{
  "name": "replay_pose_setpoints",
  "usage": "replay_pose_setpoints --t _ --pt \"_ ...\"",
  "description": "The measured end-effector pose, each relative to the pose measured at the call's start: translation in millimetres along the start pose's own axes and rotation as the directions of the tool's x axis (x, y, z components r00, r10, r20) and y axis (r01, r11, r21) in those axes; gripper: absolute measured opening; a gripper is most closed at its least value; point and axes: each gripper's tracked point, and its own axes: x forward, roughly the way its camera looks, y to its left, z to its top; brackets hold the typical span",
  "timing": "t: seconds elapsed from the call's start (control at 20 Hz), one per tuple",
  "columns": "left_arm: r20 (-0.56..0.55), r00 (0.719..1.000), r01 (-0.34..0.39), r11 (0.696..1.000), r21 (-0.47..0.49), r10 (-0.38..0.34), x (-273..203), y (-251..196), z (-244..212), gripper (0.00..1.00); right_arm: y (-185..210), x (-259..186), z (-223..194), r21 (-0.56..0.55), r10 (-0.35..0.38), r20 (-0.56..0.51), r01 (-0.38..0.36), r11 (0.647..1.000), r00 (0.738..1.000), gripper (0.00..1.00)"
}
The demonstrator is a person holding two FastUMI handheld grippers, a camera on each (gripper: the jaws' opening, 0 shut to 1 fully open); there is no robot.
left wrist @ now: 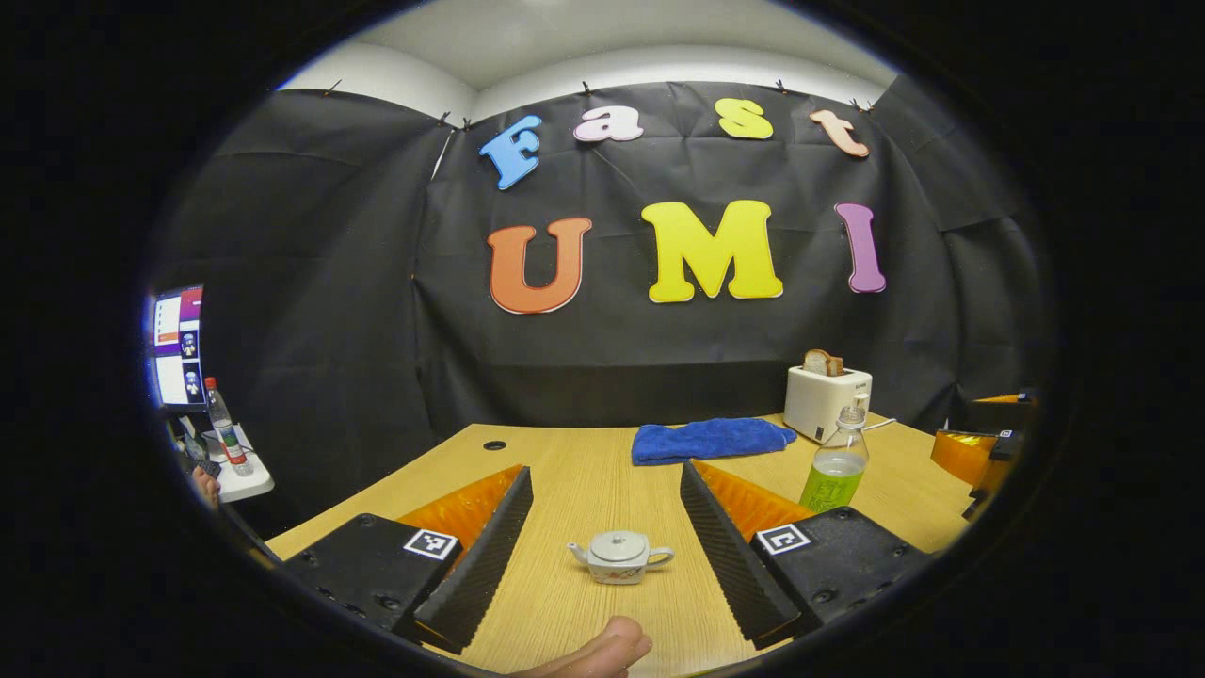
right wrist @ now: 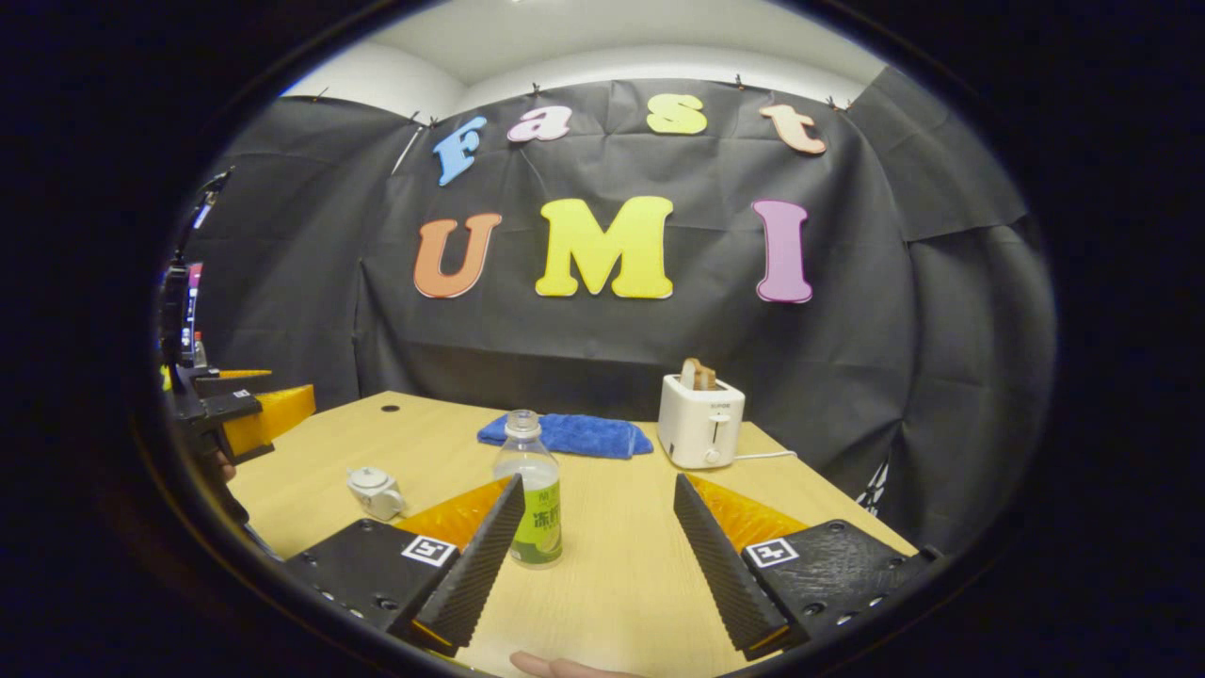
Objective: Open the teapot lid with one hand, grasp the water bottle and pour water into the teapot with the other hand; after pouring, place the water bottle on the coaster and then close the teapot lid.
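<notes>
A small white teapot [left wrist: 619, 557] with its lid on sits on the wooden table [left wrist: 584, 490], between and just ahead of my left gripper's fingers. My left gripper [left wrist: 604, 469] is open and holds nothing. A clear water bottle [left wrist: 836, 461] with a green label and pale liquid stands upright to the right of it, partly behind one finger. In the right gripper view, the water bottle [right wrist: 532, 499] stands close by the left finger of my right gripper [right wrist: 598, 485], which is open and apart from it. The teapot [right wrist: 375, 492] sits farther left, with the left gripper [right wrist: 235, 410] beyond it.
A white toaster [left wrist: 827, 400] with bread in it and a folded blue towel [left wrist: 711, 440] lie at the back of the table. The right gripper [left wrist: 979, 447] shows at the right edge. A monitor [left wrist: 179, 344] and another bottle [left wrist: 226, 428] stand off the table on the left.
</notes>
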Motion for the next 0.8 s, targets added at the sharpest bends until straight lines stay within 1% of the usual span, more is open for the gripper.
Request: replay_pose_setpoints --t 0.15,0.3,0.55,0.7,0.8 --pt "-0.01 1.0 -0.01 1.0 -0.018 0.009 4.5 3.3 -4.7 0.99 -0.5 0.5 0.9 0.004 -0.003 0.0 0.003 1.0 1.0 0.95" --pt "0.0 1.0 -0.005 0.999 -0.034 0.005 22.1 5.4 -13.7 0.99 -4.3 3.2 -1.3 0.004 -0.023 -0.001 0.023 1.0 1.0 0.95" --pt "-0.057 0.998 -0.013 0.996 -0.084 0.008 59.5 12.3 -56.5 0.99 -4.2 3.9 -2.6 -0.01 -0.031 -0.001 0.031 0.999 1.0 0.95" --pt "-0.107 0.994 -0.022 0.998 -0.055 0.016 71.4 12.8 -87.2 0.99 -3.0 7.0 -6.5 -0.012 -0.026 -0.007 0.026 1.0 1.0 0.96" --pt "-0.13 0.991 -0.027 0.999 -0.041 0.021 74.8 10.5 -97.6 1.0 -4.0 9.8 -9.5 -0.014 -0.029 -0.017 0.029 0.999 0.999 0.95"
